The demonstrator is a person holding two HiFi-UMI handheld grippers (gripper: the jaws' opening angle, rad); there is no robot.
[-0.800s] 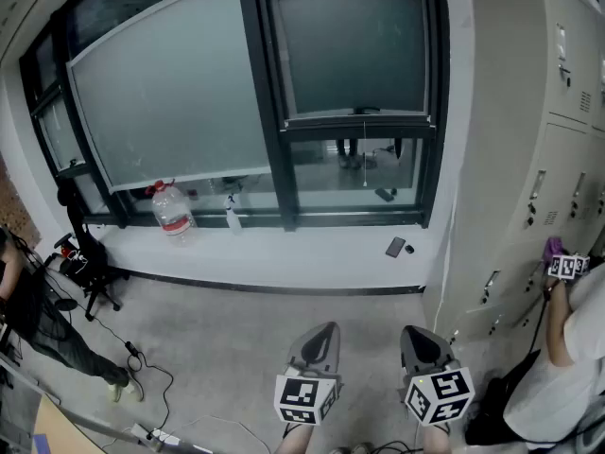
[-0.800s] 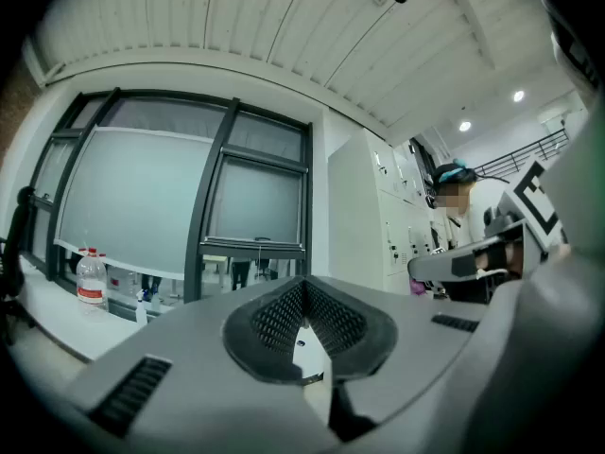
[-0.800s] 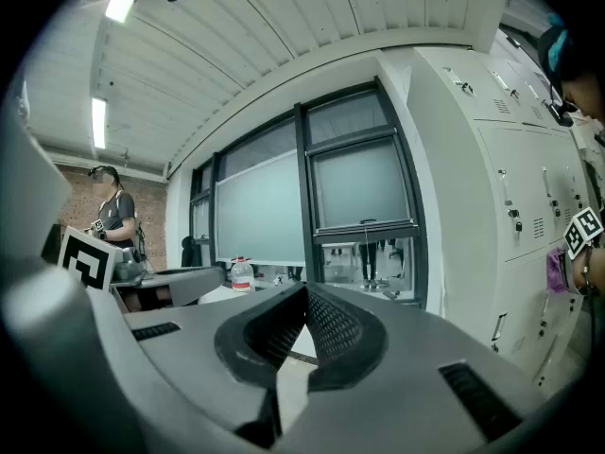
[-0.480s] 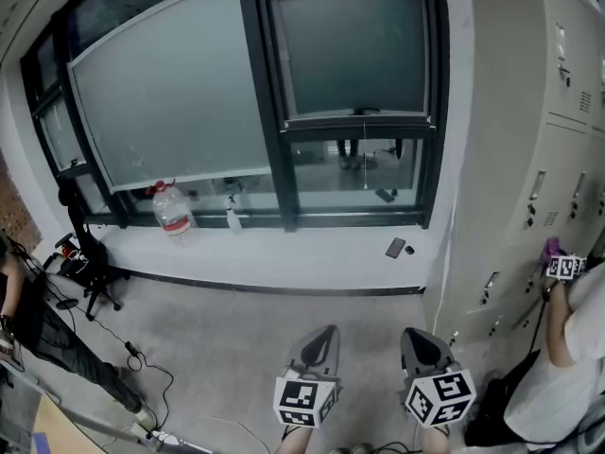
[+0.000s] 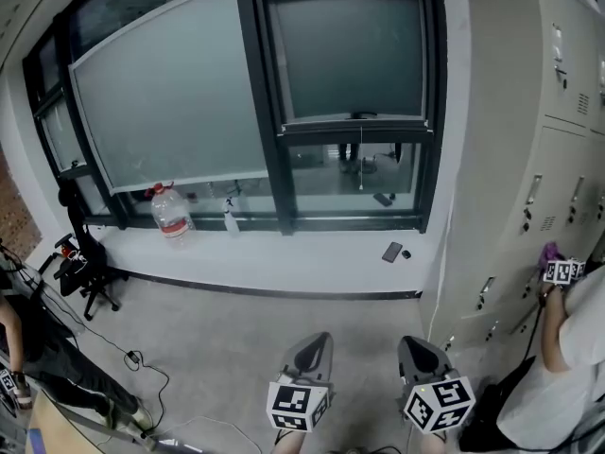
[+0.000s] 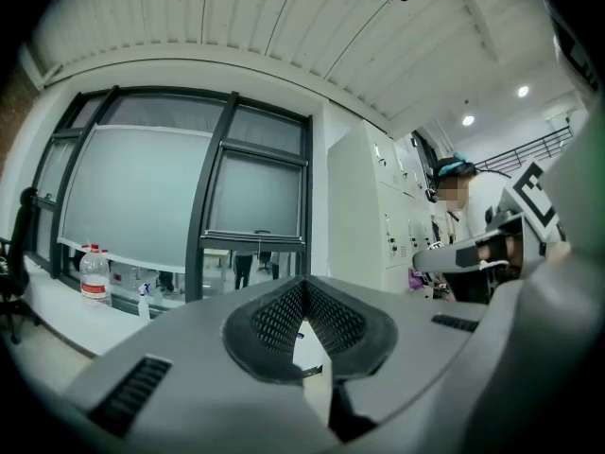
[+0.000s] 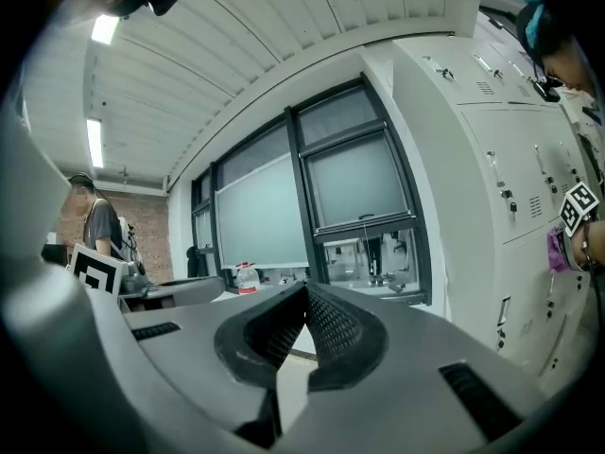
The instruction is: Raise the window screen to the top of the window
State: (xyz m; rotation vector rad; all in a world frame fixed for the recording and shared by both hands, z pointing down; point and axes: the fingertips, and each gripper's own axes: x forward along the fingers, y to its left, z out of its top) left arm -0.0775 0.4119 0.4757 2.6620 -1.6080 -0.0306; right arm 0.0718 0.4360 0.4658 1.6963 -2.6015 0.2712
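Both closed, left gripper (image 5: 319, 339), right gripper (image 5: 412, 342), window screen (image 5: 345, 55) mostly down

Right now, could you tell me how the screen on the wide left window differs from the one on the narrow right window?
The wide screen is pale grey-blue; the narrow screen is darker. The wide screen's bottom edge hangs lower, near the sill, while the narrow screen stops higher, leaving more clear glass. Only the narrow screen shows a pull cord. Both are lowered, neither raised to the top.
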